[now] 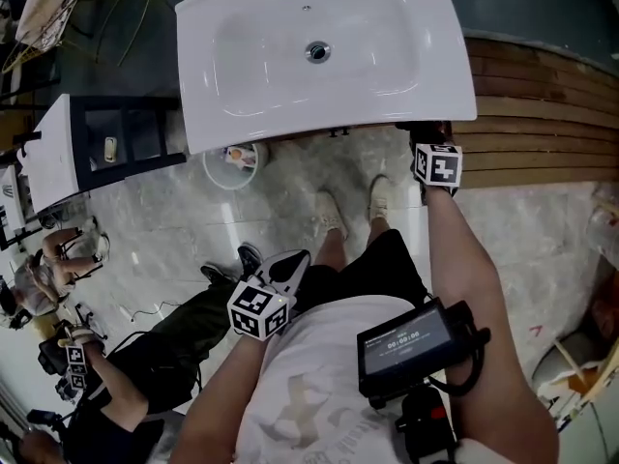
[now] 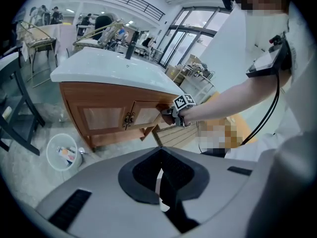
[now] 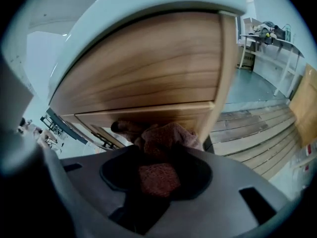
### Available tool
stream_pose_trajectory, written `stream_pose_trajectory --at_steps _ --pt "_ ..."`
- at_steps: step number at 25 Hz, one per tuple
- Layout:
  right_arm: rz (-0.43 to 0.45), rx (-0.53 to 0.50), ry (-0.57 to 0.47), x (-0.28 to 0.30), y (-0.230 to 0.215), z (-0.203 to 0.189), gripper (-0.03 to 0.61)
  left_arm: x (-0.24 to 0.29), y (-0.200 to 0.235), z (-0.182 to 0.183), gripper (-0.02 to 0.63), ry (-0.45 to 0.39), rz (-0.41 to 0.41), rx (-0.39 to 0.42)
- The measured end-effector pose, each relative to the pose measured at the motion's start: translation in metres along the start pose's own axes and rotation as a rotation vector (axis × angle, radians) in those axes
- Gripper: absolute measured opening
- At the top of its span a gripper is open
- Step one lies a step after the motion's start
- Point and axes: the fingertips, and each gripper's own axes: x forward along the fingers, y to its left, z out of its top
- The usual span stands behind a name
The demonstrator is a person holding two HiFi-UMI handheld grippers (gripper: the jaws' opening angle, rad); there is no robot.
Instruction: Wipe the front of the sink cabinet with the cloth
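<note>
The sink cabinet (image 2: 101, 114) is light wood with two doors under a white basin top (image 1: 319, 46). A reddish-brown cloth (image 3: 166, 139) is bunched in my right gripper (image 3: 157, 168), which is shut on it. The cloth presses against the cabinet front (image 3: 148, 73) close to its right corner post. In the left gripper view the right gripper (image 2: 172, 115) sits at the cabinet's upper right. In the head view it (image 1: 431, 149) is partly tucked under the basin's edge. My left gripper (image 1: 287, 268) hangs back near my thighs, jaws together and holding nothing (image 2: 161, 182).
A white bucket (image 1: 235, 162) with scraps stands on the marble floor at the cabinet's left foot. A dark shelf unit (image 1: 116, 143) is further left. Wooden slat decking (image 1: 542, 114) runs along the right. Another person (image 1: 145, 365) crouches at lower left. My feet (image 1: 334, 216) stand before the cabinet.
</note>
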Motion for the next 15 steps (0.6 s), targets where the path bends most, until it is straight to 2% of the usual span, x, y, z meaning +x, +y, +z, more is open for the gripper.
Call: stream_pose_trajectory --at_steps 6,15 --pt "0.116 -0.071 0.024 0.025 0.072 0.000 0.150 -0.009 0.013 -0.009 0.008 -0.007 0.019 -0.032" --pt "0.288 -0.092 0.050 0.052 0.163 -0.006 0.150 -0.016 0.021 -0.007 0.008 -0.014 0.029 -0.042"
